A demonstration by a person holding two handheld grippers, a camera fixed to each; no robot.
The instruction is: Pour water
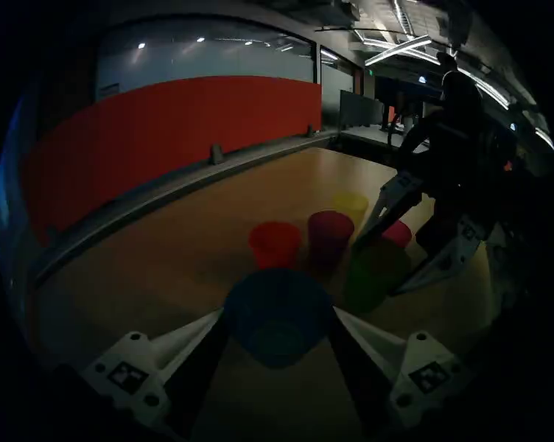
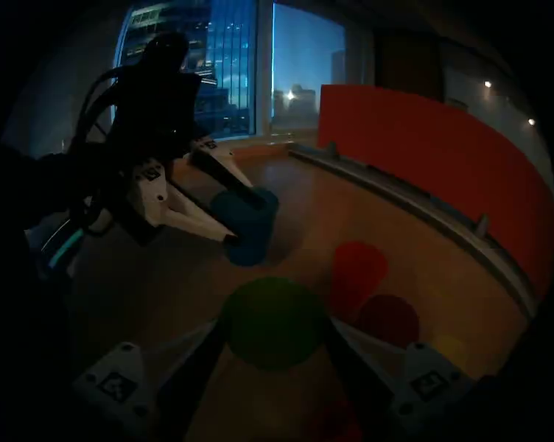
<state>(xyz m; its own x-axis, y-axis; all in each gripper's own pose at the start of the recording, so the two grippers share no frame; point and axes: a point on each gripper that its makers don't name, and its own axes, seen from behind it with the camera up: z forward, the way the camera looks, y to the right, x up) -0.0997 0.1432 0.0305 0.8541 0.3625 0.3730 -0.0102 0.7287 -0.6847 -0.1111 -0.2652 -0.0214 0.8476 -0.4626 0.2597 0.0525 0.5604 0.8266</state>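
Left gripper view, from the left edge across: a long red wall panel (image 1: 166,132) runs behind the wooden table (image 1: 203,243). Near the middle of the table stands an orange-red plastic cup (image 1: 275,243). Just in front of it, my left gripper (image 1: 277,313) has its jaws clamped on a blue plastic cup (image 1: 277,331), one finger pressing on each side, the mouth of the cup facing the camera. The light is too dim for me to tell whether there is water inside.

To the right of the orange-red cup stands a dark red plastic cup (image 1: 330,236), with a yellow plastic cup (image 1: 351,205) behind it. Further right, my right gripper (image 1: 377,267) has its jaws closed around a green plastic cup (image 1: 369,283), with a pink-red plastic cup (image 1: 397,233) just behind. The dark shape of a person (image 1: 461,110) rises above that gripper.

Right gripper view: at upper left is a window (image 2: 299,66) showing lit buildings. Below it the blue cup sits upright between the left jaws, though I cannot tell if it touches the table. The green cup sits between my right jaws in the foreground, well apart from the blue one.
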